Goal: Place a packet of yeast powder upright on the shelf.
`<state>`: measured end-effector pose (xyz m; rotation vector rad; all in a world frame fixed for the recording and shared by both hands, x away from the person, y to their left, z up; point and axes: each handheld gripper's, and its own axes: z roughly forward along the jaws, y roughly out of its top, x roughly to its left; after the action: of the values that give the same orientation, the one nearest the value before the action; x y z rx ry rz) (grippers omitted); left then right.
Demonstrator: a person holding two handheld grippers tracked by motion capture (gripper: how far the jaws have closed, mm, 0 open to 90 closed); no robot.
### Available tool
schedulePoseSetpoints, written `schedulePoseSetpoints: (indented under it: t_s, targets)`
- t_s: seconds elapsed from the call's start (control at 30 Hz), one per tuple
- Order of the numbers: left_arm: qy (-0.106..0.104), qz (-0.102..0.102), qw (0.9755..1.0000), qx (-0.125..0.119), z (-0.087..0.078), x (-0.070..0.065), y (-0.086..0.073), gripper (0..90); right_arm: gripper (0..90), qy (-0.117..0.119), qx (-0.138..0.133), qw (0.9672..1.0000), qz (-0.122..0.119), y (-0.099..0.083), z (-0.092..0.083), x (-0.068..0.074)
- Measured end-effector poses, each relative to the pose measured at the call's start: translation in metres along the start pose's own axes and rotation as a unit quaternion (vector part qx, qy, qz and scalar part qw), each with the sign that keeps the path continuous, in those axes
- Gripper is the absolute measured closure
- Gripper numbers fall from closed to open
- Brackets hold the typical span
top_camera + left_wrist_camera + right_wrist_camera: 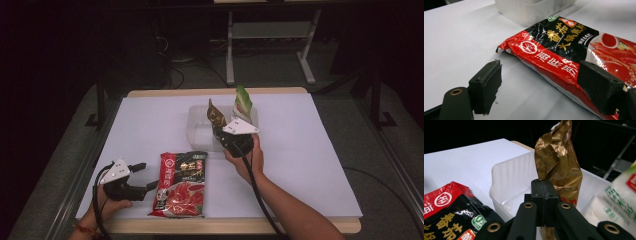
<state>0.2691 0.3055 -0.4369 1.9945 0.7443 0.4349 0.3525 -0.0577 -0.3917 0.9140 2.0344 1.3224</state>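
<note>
A crumpled gold packet [216, 116] [557, 162] stands upright over the clear plastic bin [200, 131] [509, 180], its lower edge pinched by my right gripper [221, 134] [545, 195], which is shut on it. A white and green packet [243, 102] [616, 202] leans upright in the bin's right part. A red and black sauce packet [182, 182] [554, 47] lies flat on the white table near the front. My left gripper [145, 176] [541, 85] rests open at that packet's left edge, with one pad over the packet and the other over the bare table.
The white table sheet [310, 165] has free room to the right and far left. The bin [531, 10] sits just beyond the red packet. Dark floor and a metal stand [270, 45] lie past the table's far edge.
</note>
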Motion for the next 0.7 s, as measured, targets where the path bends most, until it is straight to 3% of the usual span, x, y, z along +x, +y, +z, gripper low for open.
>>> schedulePoseSetpoints:
  t_s: [0.07,0.23,0.37,0.7]
  targets:
    - [0.002,-0.001,1.0000,0.001,0.000,0.000,0.000,19.3,85.3,-0.001,0.001,1.0000,0.007,-0.001,-0.002,-0.003]
    - [0.004,-0.006,1.0000,0.001,0.002,0.000,0.000,19.1,76.5,-0.014,-0.008,0.9998,-0.007,-0.004,-0.010,-0.007]
    - [0.003,-0.008,0.9999,0.006,0.005,0.000,0.000,19.1,75.6,-0.021,-0.017,0.9994,-0.020,-0.007,-0.021,-0.011]
    - [0.003,-0.021,0.9997,0.011,0.008,0.002,-0.002,19.0,69.7,0.002,-0.016,0.9987,-0.048,-0.018,-0.049,-0.018]
